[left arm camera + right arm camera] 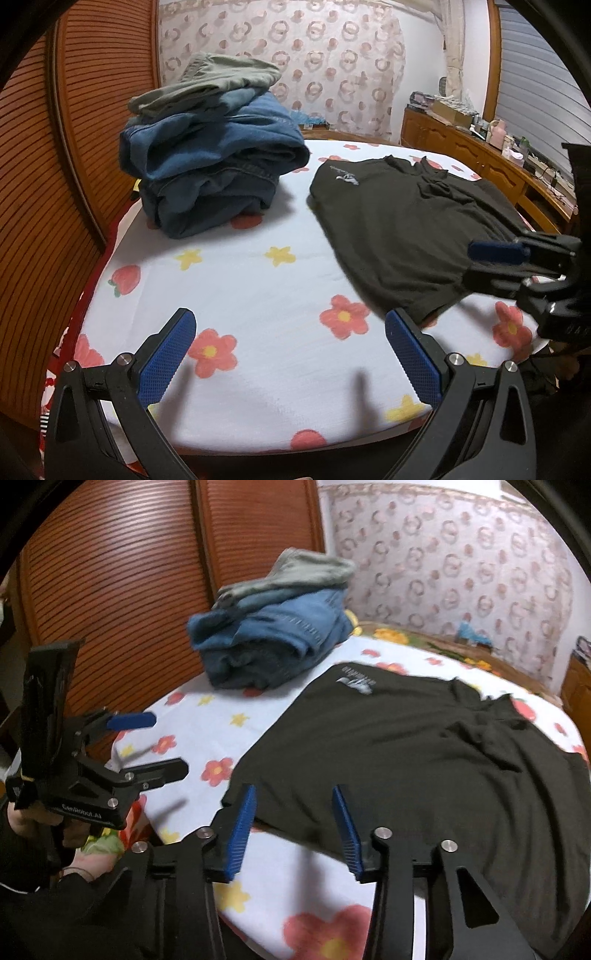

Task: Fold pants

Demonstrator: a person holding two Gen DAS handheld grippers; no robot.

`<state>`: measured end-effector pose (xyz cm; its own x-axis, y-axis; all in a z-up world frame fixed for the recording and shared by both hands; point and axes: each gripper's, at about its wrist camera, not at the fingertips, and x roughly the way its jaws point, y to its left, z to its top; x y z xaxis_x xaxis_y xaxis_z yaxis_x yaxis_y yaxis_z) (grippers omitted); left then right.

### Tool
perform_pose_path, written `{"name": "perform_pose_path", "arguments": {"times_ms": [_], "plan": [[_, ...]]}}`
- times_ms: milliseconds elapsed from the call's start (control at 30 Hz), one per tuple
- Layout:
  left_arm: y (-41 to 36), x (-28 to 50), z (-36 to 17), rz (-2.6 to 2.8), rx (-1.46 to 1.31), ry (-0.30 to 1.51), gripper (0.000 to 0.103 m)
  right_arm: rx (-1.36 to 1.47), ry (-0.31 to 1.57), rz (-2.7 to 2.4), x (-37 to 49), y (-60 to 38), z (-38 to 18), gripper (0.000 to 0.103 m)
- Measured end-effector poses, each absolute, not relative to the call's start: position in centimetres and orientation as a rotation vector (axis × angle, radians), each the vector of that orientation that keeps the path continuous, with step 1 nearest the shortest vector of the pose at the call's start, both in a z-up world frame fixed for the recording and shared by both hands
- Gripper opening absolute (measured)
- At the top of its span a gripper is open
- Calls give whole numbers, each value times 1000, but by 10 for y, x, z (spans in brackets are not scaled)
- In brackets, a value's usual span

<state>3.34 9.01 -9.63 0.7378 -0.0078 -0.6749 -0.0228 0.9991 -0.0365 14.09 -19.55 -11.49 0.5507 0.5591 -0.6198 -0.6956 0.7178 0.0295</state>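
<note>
Black pants with a small white logo lie spread on the flowered sheet, at the right in the left wrist view and across the centre in the right wrist view. My left gripper is open and empty above the bare sheet, left of the pants' near corner; it also shows in the right wrist view. My right gripper is open and empty, its fingers hovering at the pants' near edge; it also shows in the left wrist view.
A stack of folded jeans with a grey-green garment on top sits at the back left of the bed. A wooden slatted headboard stands at the left. A wooden cabinet with clutter is at the far right.
</note>
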Motion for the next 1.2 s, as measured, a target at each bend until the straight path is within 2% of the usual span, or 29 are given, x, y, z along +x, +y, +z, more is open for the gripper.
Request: {"name": "perform_pose_path", "arguments": {"times_ms": [667, 700, 733, 800, 900, 1200], "plan": [[102, 34, -103, 25, -60, 756, 102, -337, 719, 823, 153, -158, -128, 39], [102, 35, -103, 25, -61, 756, 102, -351, 711, 814, 152, -157, -127, 29], [102, 35, -103, 25, -61, 757, 102, -356, 706, 809, 152, -156, -127, 26], [102, 35, -103, 23, -62, 756, 102, -343, 704, 820, 152, -156, -127, 10], [100, 36, -103, 15, -58, 755, 102, -315, 690, 812, 152, -164, -122, 6], [78, 42, -99, -39, -35, 759, 102, -198, 638, 739, 152, -208, -102, 5]]}}
